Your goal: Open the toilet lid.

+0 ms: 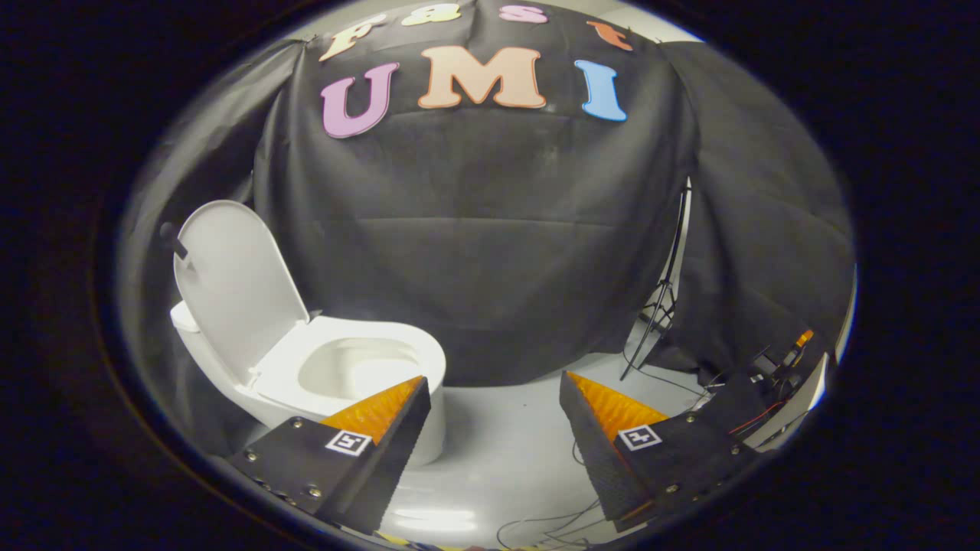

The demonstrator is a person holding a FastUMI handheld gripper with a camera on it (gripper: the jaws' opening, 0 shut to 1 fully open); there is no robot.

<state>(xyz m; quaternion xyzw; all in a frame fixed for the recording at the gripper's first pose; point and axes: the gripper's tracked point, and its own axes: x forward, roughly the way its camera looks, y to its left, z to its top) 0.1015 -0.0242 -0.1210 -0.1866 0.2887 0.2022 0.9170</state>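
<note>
A white toilet (268,398) stands on the floor beyond my left finger (375,428). Its lid (237,287) is raised upright and leans back toward the black cloth wall. The seat ring (348,344) lies flat around the open bowl (356,371). My gripper (494,386) is open, with bare floor in the wide gap between its fingers. The left fingertip overlaps the front rim of the toilet in the view, and the gripper sits back from the lid, holding nothing.
A black stand (664,295) rises by a gap in the cloth beyond my right finger. Cables (666,379) trail over the grey floor (498,444) there, and a heap of electronics (781,360) lies to the right. More wires (551,524) run close beneath the fingers.
</note>
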